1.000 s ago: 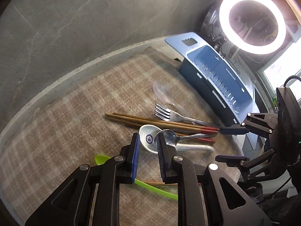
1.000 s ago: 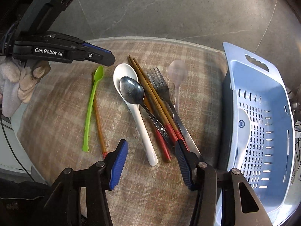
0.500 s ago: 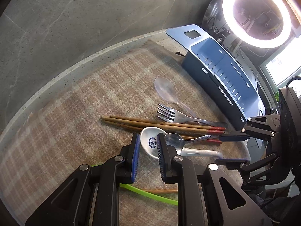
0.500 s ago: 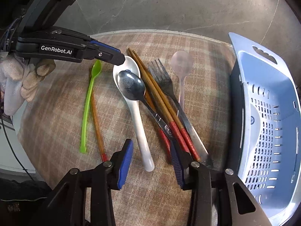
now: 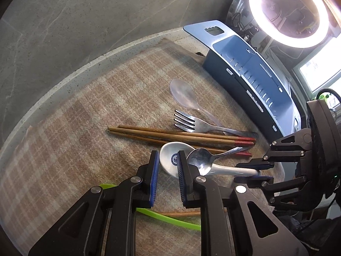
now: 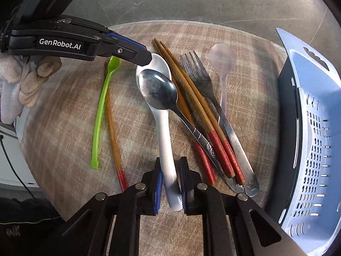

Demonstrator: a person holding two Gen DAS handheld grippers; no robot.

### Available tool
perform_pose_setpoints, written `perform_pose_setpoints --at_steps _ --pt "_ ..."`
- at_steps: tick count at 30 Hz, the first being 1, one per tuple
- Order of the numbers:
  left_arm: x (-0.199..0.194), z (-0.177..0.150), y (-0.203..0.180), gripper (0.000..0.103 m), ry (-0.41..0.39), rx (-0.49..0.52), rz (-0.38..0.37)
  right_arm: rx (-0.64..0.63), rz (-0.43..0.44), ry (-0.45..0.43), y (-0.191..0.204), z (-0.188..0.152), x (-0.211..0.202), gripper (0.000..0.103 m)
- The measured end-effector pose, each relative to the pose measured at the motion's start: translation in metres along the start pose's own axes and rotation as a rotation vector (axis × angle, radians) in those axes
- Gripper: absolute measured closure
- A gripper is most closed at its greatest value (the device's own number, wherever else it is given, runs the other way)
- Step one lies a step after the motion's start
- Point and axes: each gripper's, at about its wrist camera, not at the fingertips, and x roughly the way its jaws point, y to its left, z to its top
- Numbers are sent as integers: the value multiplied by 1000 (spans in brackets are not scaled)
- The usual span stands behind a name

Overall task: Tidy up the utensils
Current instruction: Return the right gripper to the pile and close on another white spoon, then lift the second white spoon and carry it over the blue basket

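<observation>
A white ceramic spoon point(image 6: 165, 132) lies on the plaid mat with a metal spoon point(image 6: 158, 90) resting across its bowl. My right gripper point(image 6: 171, 183) is shut on the white spoon's handle; it also shows in the left wrist view point(image 5: 253, 172). My left gripper point(image 5: 167, 166) has its jaws narrowly apart at the rim of the white spoon's bowl point(image 5: 172, 159); its tip shows in the right wrist view point(image 6: 145, 58). Beside them lie red-tipped chopsticks point(image 6: 198, 111), a metal fork point(image 6: 204, 85), a clear plastic spoon point(image 6: 222, 64) and a green plastic spoon point(image 6: 101, 106).
A blue perforated basket point(image 6: 315, 128) stands at the mat's right edge, also in the left wrist view point(image 5: 251, 72). A single chopstick point(image 6: 113, 136) lies by the green spoon. A bright ring light point(image 5: 287, 10) stands behind the basket. The table is round with a pale rim point(image 5: 64, 83).
My right gripper moved left and closed on the white spoon's handle. My left gripper moved in toward the white spoon's bowl, its jaw gap unchanged.
</observation>
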Motion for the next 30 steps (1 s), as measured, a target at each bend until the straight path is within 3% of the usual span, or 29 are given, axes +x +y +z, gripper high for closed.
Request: perform_pose_setpoints --at_steps 2,13,15,30 --pt "-1 -1 2 88 5 -18 -18 -2 -2 -1 1 -1 1 90" --pt "15 4 -8 88 40 48 46 -38 -21 3 7 -4 -1 91" --pt "17 4 -9 92 34 52 62 -42 -25 3 8 -5 -1 92" --pt "0 -12 -7 92 -7 54 55 -41 10 3 13 -7 0 91"
